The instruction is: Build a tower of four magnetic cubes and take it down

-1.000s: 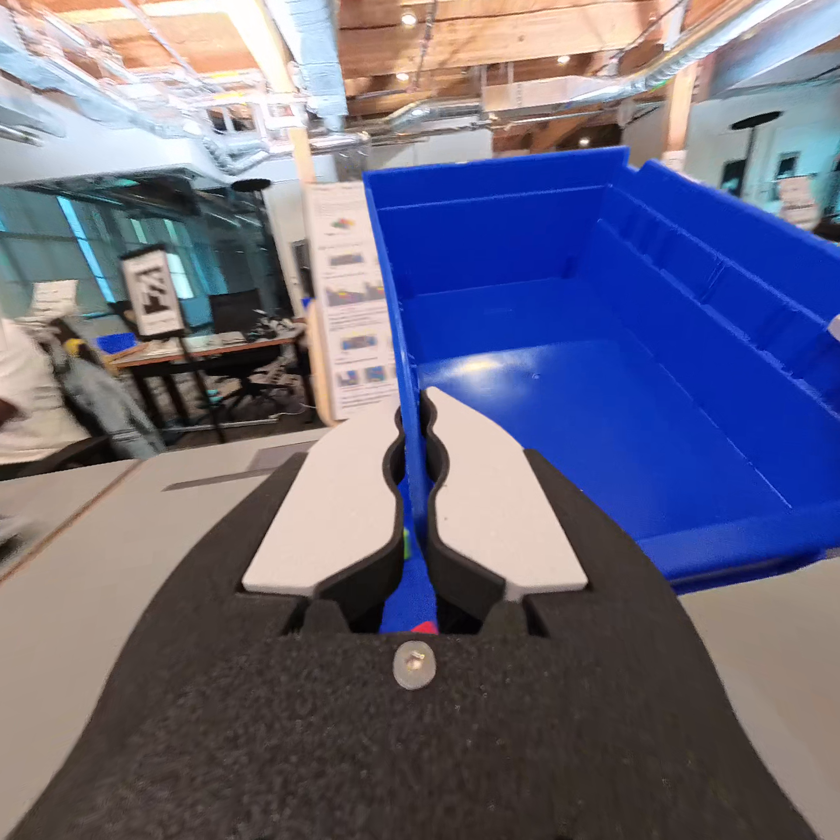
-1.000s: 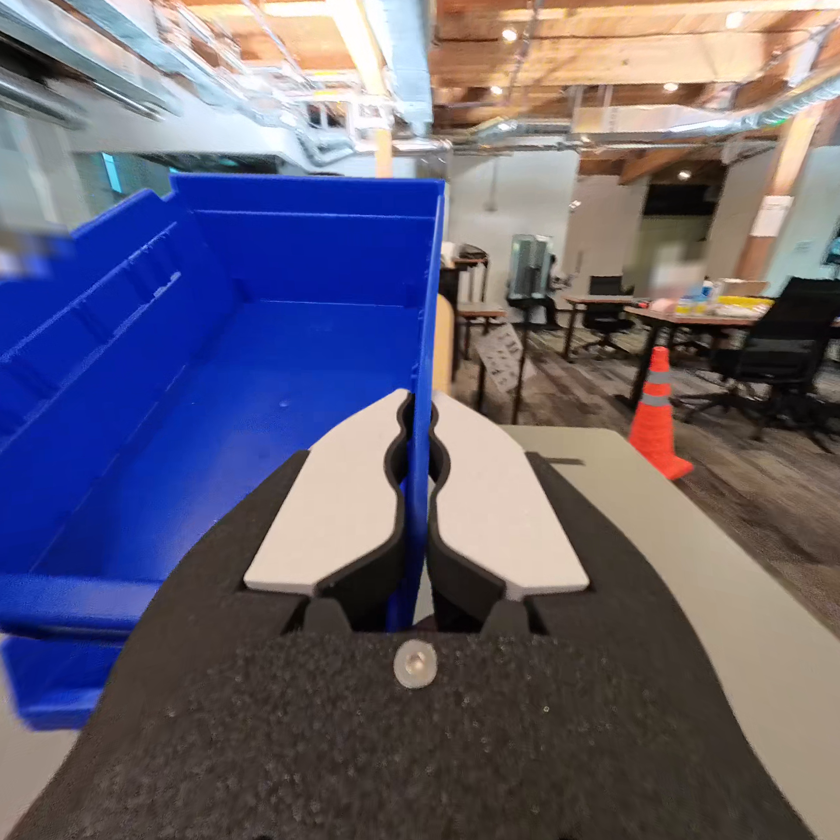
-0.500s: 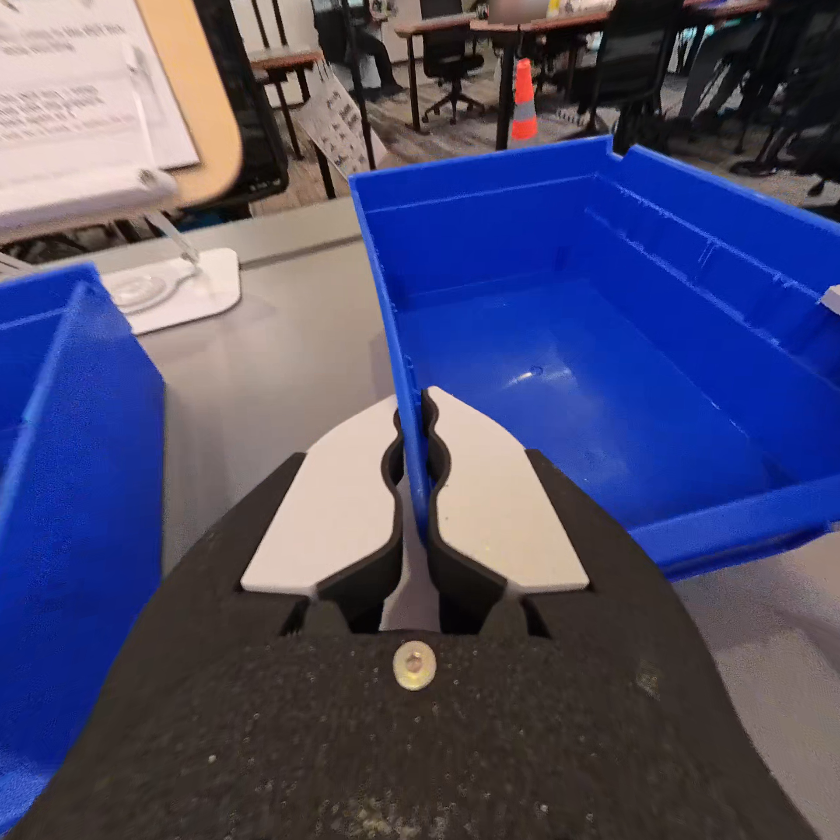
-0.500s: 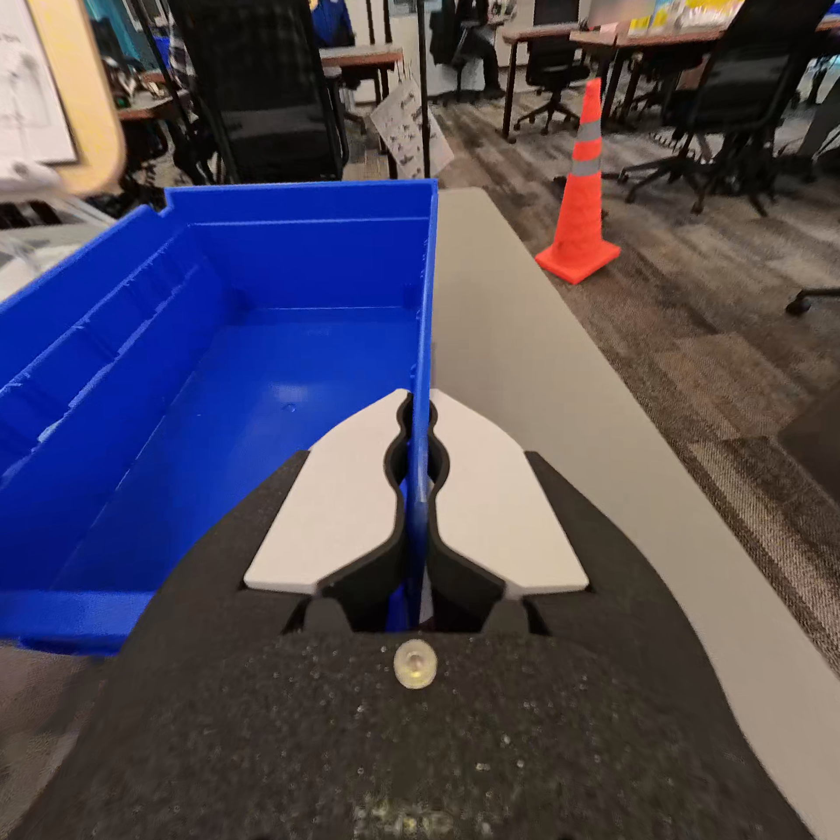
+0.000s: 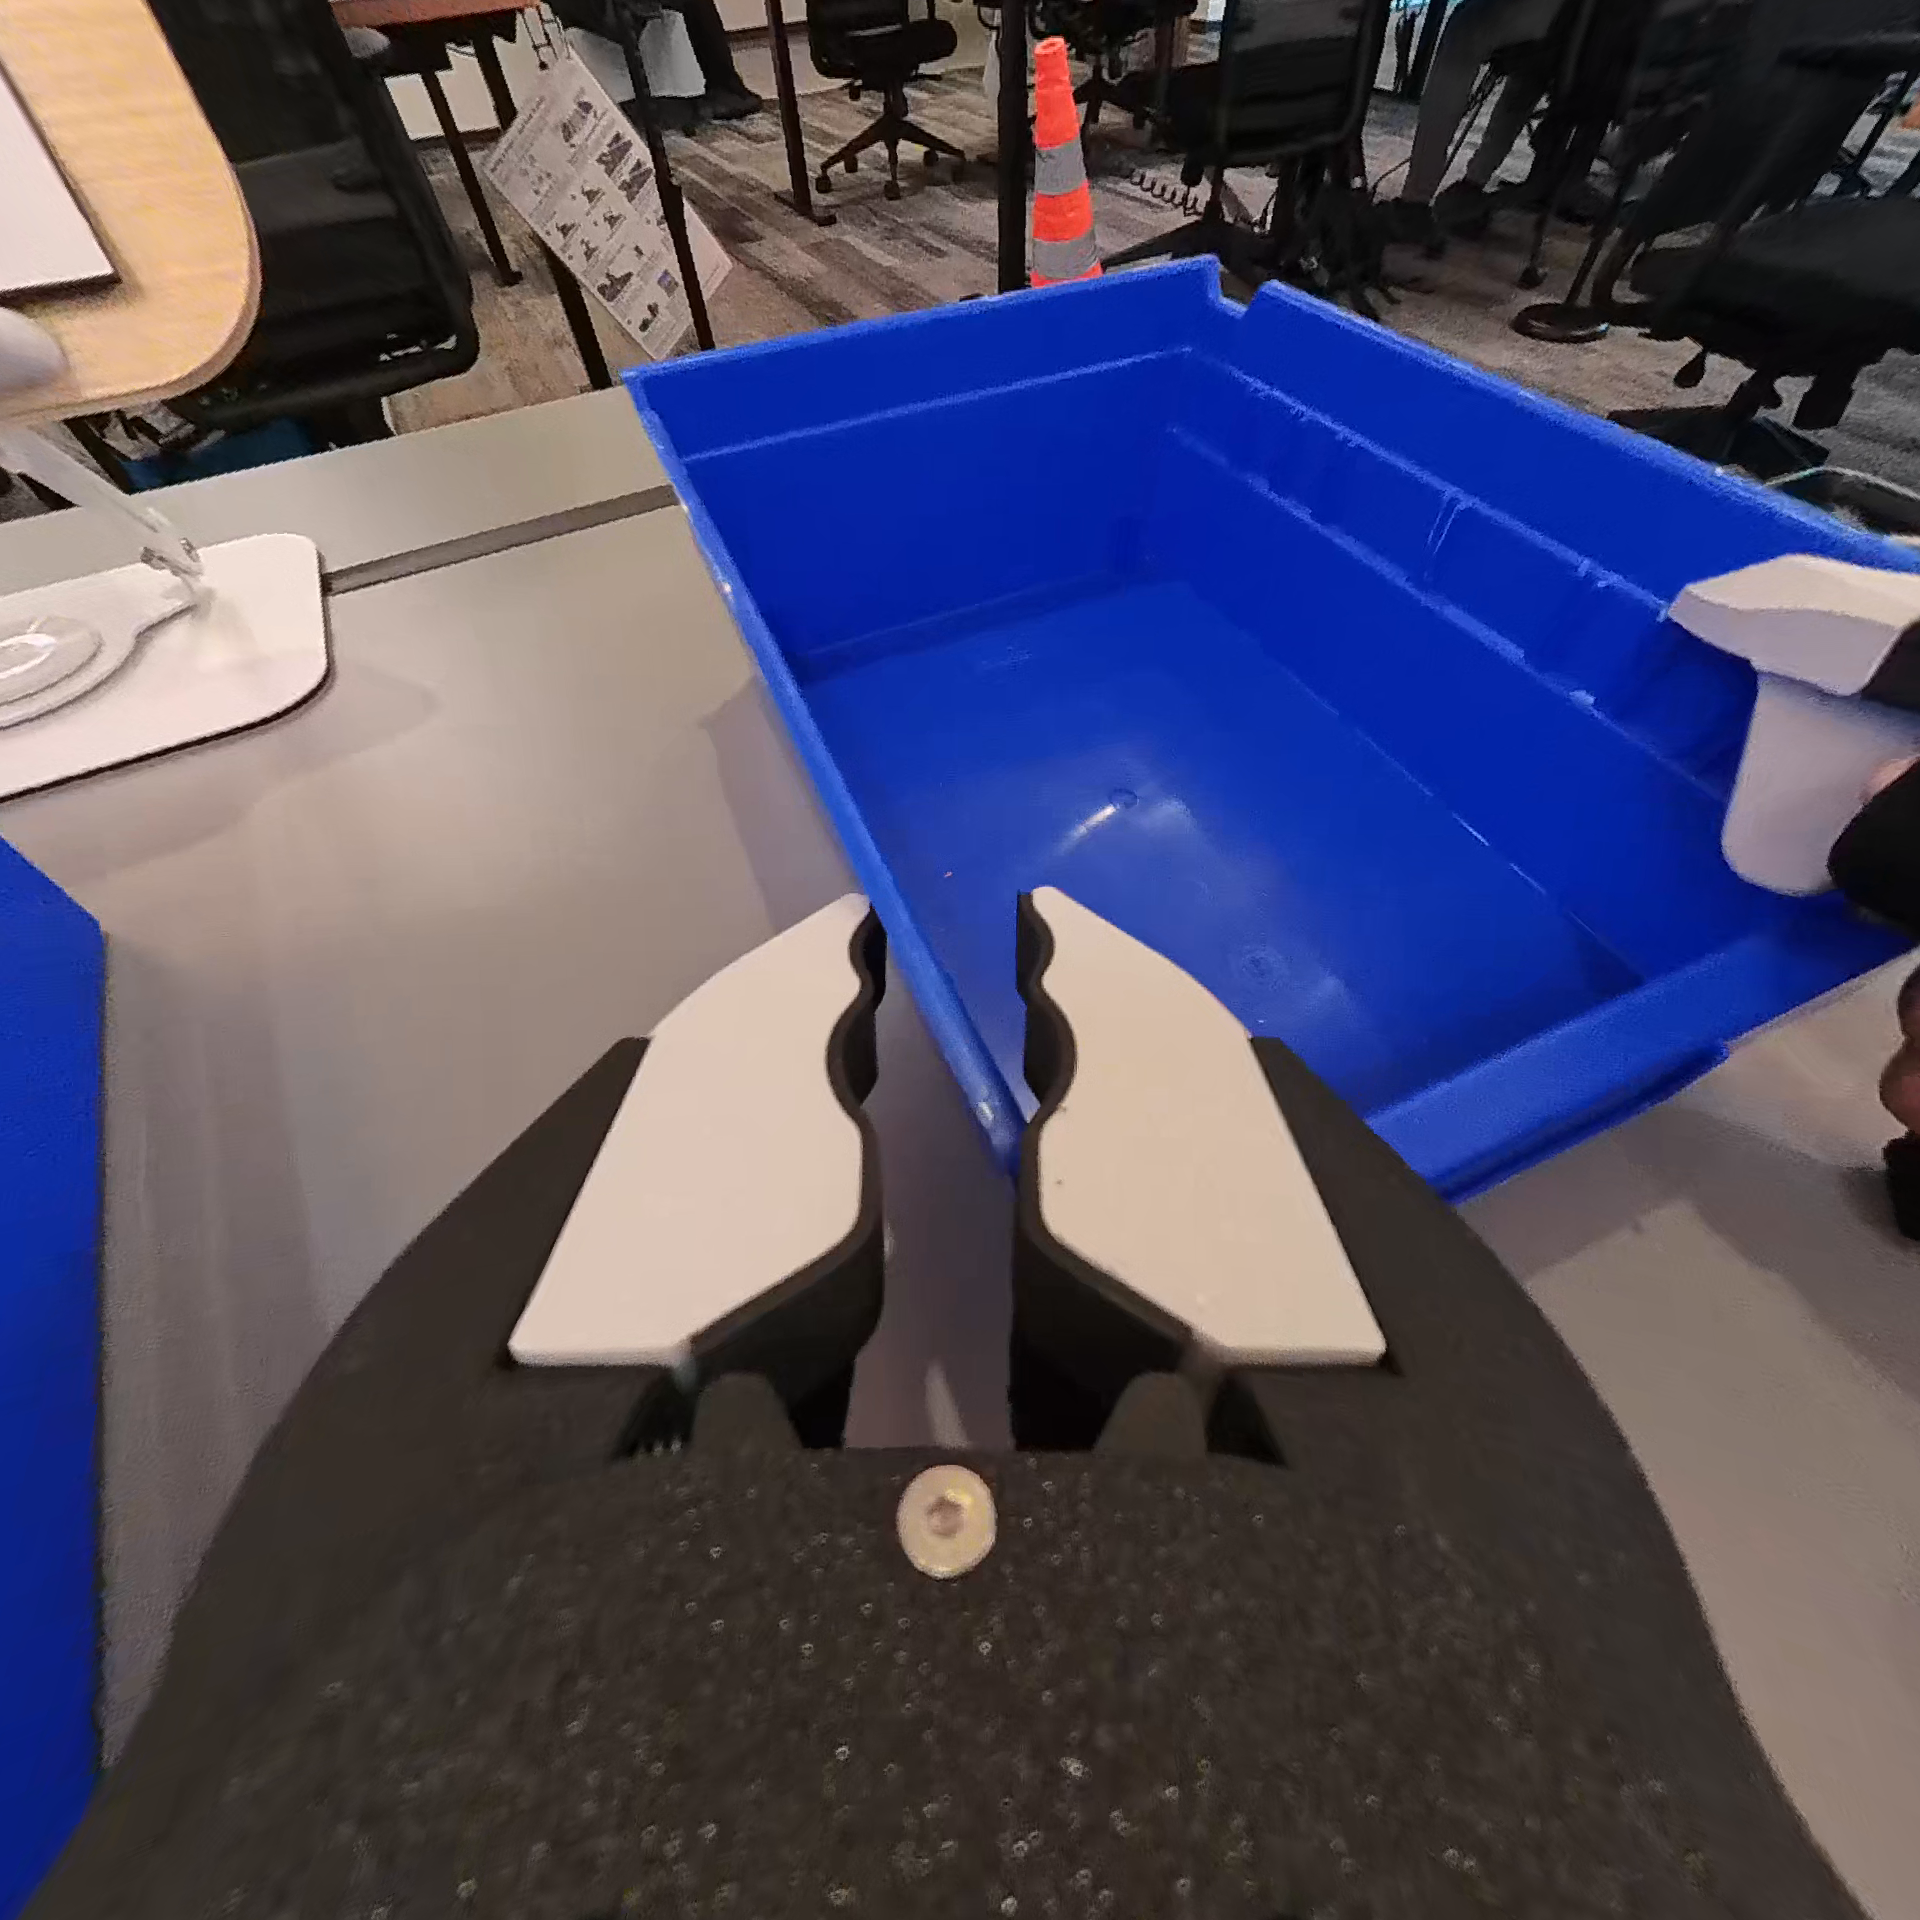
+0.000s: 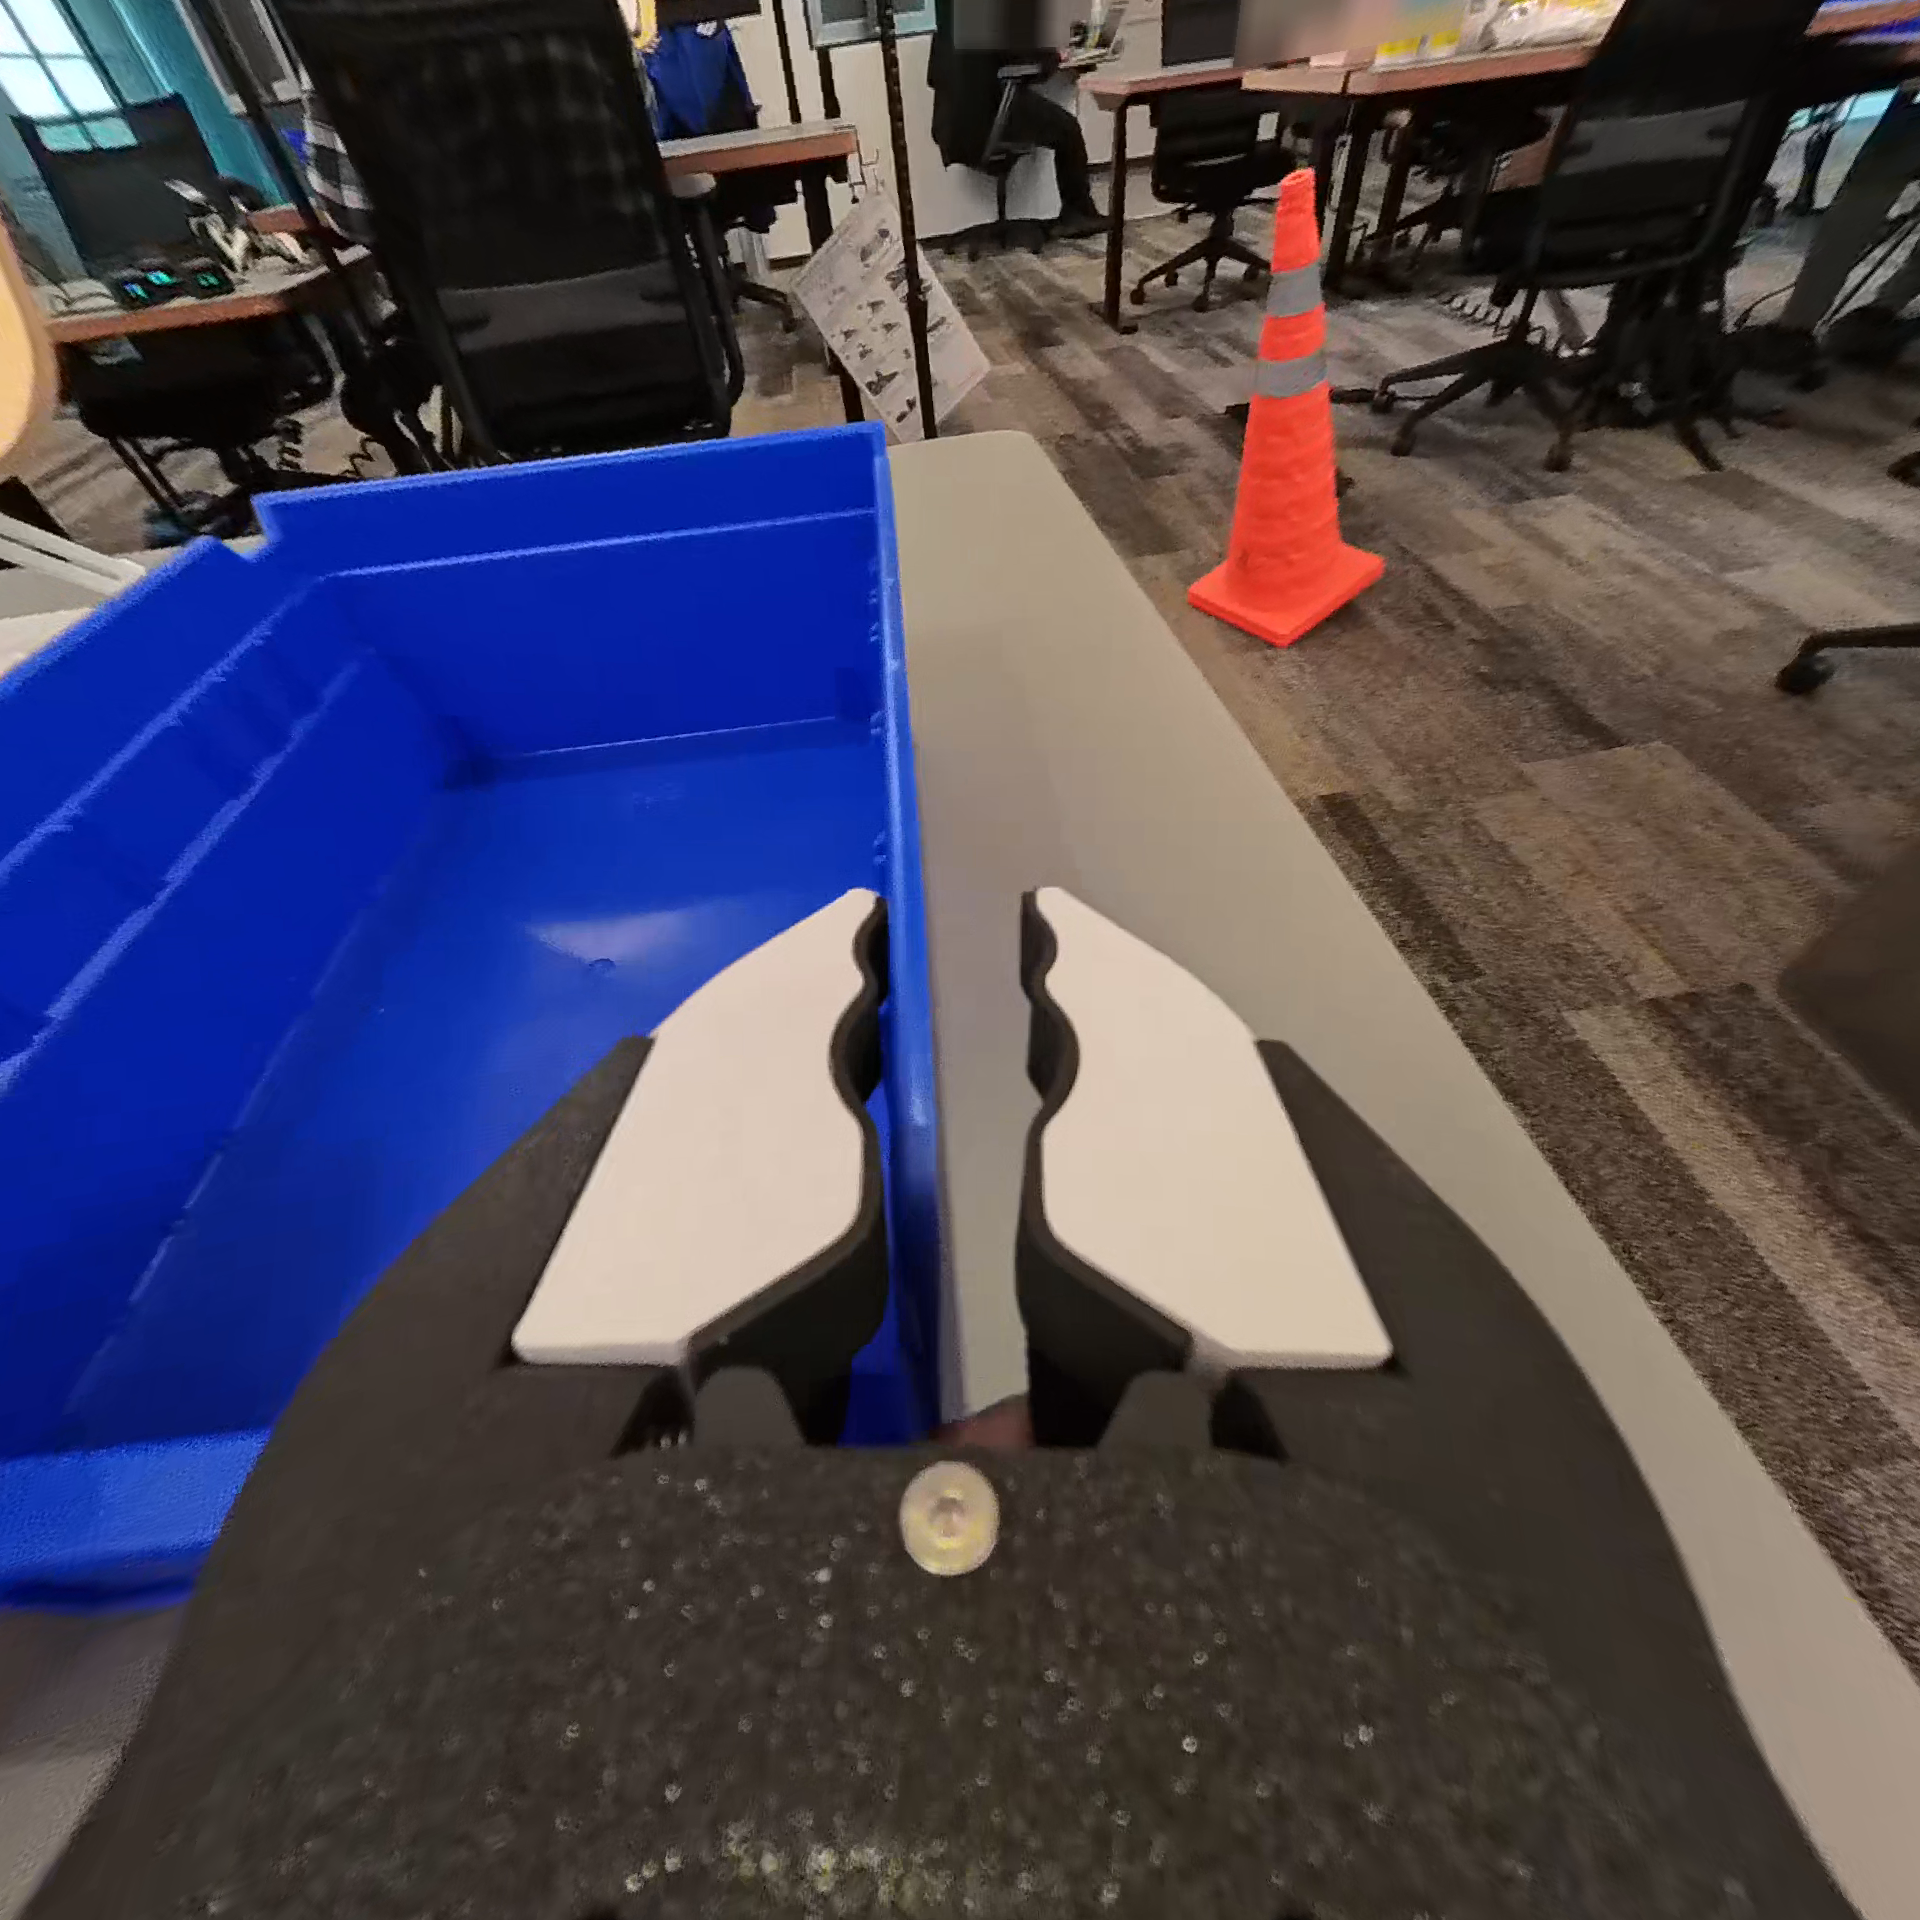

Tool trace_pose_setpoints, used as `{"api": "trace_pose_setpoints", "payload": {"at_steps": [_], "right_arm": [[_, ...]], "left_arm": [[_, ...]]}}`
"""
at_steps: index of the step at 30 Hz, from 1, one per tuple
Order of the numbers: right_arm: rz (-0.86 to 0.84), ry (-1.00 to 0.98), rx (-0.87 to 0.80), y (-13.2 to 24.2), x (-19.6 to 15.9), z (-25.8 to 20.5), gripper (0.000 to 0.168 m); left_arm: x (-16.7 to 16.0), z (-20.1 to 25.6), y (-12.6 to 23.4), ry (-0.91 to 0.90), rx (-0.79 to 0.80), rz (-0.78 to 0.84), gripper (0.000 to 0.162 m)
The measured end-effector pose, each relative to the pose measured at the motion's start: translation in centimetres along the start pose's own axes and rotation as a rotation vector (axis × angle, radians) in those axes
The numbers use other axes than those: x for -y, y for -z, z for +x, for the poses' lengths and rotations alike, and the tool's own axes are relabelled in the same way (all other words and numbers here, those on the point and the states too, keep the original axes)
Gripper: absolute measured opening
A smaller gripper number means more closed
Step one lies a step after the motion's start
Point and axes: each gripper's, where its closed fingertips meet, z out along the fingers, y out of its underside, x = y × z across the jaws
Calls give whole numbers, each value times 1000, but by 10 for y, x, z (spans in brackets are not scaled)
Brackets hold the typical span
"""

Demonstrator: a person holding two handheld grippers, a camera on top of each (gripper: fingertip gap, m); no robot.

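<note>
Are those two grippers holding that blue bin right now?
No. The left gripper and right gripper are both open, straddling opposite side walls of the blue plastic bin without clamping.

My left tongs (image 5: 943, 904) have a black body with a coarse, speckled, matt grain, pale grey smooth matt plates on top of the fingers (image 5: 727, 1132), and one shiny metal screw (image 5: 945, 1523) set in the middle. My right tongs (image 6: 951, 904) show the same finish. The blue bin (image 5: 1226, 665) looks like moulded plastic, glossy enough to throw white highlights off its floor. The grey tabletop (image 5: 416, 852) is smooth with a dull satin sheen. Beyond it I see a ribbed orange cone (image 6: 1288, 436) with grey bands, on wood-grain plank floor (image 6: 1558, 727).
</note>
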Motion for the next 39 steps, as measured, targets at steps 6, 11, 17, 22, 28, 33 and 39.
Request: {"api": "trace_pose_setpoints", "payload": {"at_steps": [6, 11, 17, 22, 28, 33, 39], "right_arm": [[84, 139, -60, 48, 42, 20, 49], [160, -53, 117, 107, 102, -25, 56], [-47, 83, 411, 116, 89, -167, 52], [-477, 427, 851, 146, -24, -299, 62], [-324, 170, 663, 95, -32, -361, 59], [-224, 148, 516, 75, -55, -382, 58], [-116, 107, 492, 71, -60, -407, 51]], "left_arm": [[21, 2, 60, 24, -43, 161, 31], [33, -40, 144, -62, -127, 196, 37], [12, -212, 216, 71, 146, 173, 66], [-56, -313, 246, 217, 320, 95, 72], [-95, -331, 220, 203, 319, -3, 76], [-93, -322, 194, 287, 225, -11, 56], [-90, -314, 188, 286, 218, 2, 12]]}}
